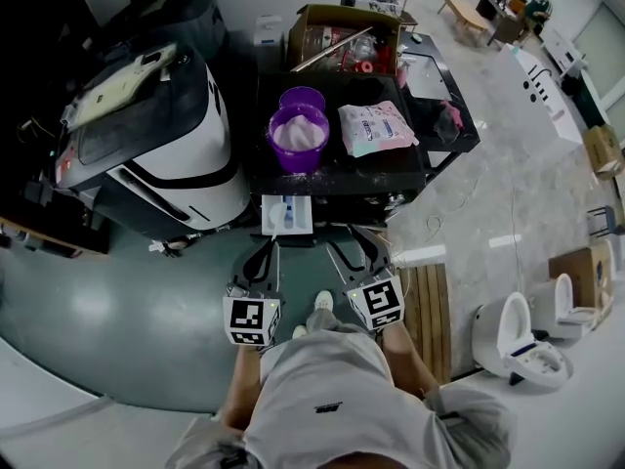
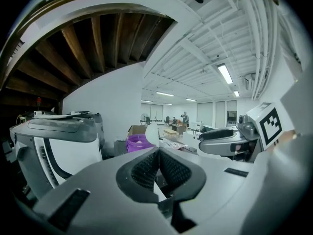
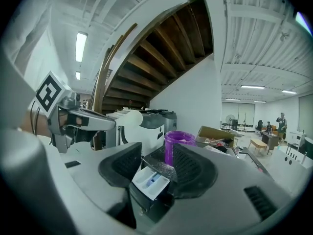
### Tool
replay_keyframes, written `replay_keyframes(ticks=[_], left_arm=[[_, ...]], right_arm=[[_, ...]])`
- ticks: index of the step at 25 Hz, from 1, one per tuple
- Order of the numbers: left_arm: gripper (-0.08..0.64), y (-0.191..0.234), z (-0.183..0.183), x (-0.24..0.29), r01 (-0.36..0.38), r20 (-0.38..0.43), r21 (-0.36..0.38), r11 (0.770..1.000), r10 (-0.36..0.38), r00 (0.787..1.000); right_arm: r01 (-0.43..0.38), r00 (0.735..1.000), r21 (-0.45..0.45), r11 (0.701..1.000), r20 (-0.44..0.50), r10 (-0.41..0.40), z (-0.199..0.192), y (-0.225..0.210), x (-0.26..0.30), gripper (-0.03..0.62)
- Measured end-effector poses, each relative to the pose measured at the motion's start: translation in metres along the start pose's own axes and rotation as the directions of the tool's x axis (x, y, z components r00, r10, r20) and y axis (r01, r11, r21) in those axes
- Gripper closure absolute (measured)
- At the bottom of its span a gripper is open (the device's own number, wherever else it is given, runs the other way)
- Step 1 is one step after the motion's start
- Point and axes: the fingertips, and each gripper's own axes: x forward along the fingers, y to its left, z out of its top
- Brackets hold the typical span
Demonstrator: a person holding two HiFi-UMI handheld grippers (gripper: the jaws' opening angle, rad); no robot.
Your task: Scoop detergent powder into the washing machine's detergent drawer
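Observation:
The white detergent drawer stands pulled out of the black washing machine; in the right gripper view the drawer shows between the jaws. On the machine's top are a purple tub full of white powder, a purple cup behind it and a detergent bag. My left gripper is shut on a thin white scoop, whose round bowl is raised just before the drawer. My right gripper is open and empty, a little right of the drawer. The tub rises beyond its jaws.
A large white-and-black machine stands to the left. A cardboard box sits behind the washing machine. A wooden board and a white toilet are on the floor to the right. The person's shoes are below the drawer.

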Motion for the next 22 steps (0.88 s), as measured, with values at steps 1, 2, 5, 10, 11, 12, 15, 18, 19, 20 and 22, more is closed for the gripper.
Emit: replay_keyframes(ticks=[1, 2, 5, 10, 11, 12, 15, 18, 19, 20, 22], left_arm=[[0.544, 0.000, 0.002, 0.007, -0.004, -0.001, 0.002, 1.000, 0.004, 1.000], [0.544, -0.001, 0.004, 0.013, -0.008, -0.001, 0.004, 1.000, 0.008, 1.000], [0.543, -0.005, 0.010, 0.032, -0.025, -0.003, 0.014, 1.000, 0.025, 1.000], [0.544, -0.008, 0.016, 0.055, -0.056, -0.011, 0.020, 0.998, 0.056, 0.998], [0.543, -0.008, 0.017, 0.059, -0.062, -0.012, 0.020, 0.998, 0.062, 0.998], [0.543, -0.007, 0.017, 0.062, -0.067, -0.014, 0.019, 0.998, 0.068, 0.998], [0.543, -0.007, 0.019, 0.069, -0.080, -0.023, 0.021, 0.997, 0.080, 0.997], [0.543, -0.004, 0.021, 0.078, -0.087, -0.031, 0.024, 0.996, 0.088, 0.996], [0.543, -0.002, 0.020, 0.080, -0.089, -0.033, 0.023, 0.996, 0.090, 0.995], [0.543, 0.000, 0.020, 0.083, -0.090, -0.034, 0.022, 0.996, 0.091, 0.995], [0.543, 0.003, 0.020, 0.088, -0.089, -0.035, 0.017, 0.996, 0.089, 0.995]], right_arm=[[-0.003, 1.000, 0.002, 1.000, 0.002, 0.003, 0.002, -0.006, 0.003, 0.394], [-0.004, 1.000, 0.000, 1.000, 0.005, 0.004, 0.001, -0.013, 0.006, 0.394], [-0.014, 1.000, 0.007, 1.000, 0.012, 0.014, 0.002, -0.034, 0.014, 0.394], [-0.052, 0.998, 0.008, 0.999, 0.022, 0.052, 0.003, -0.058, 0.030, 0.394], [-0.060, 0.998, 0.009, 0.998, 0.022, 0.060, 0.003, -0.061, 0.033, 0.394], [-0.067, 0.998, 0.012, 0.998, 0.021, 0.067, 0.004, -0.063, 0.036, 0.394], [-0.082, 0.996, 0.007, 0.997, 0.022, 0.082, 0.001, -0.072, 0.042, 0.394], [-0.088, 0.996, 0.008, 0.996, 0.021, 0.088, 0.001, -0.078, 0.049, 0.394], [-0.089, 0.996, 0.009, 0.996, 0.021, 0.089, 0.001, -0.079, 0.052, 0.394], [-0.090, 0.996, 0.012, 0.996, 0.019, 0.090, 0.001, -0.081, 0.055, 0.394], [-0.090, 0.996, 0.021, 0.996, 0.013, 0.089, 0.002, -0.083, 0.060, 0.394]])
